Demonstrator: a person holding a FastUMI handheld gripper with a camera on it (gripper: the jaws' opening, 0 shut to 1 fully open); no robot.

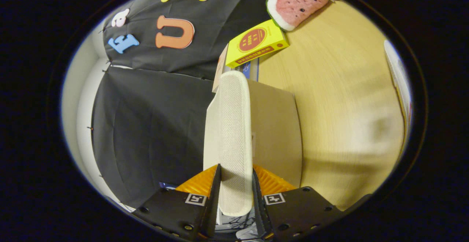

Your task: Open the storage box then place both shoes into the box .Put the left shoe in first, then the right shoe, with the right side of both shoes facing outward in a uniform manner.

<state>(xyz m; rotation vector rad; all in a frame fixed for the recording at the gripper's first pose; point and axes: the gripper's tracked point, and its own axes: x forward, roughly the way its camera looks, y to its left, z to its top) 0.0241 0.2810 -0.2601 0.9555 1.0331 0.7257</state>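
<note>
One white shoe [234, 139] clamped upright between both closed fingers of the tongs [236, 194].

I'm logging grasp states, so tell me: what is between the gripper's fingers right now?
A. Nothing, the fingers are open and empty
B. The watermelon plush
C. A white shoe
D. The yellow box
C. The fingers press on either side of the white shoe, while the yellow box and the watermelon plush lie far beyond them on the table.
</note>
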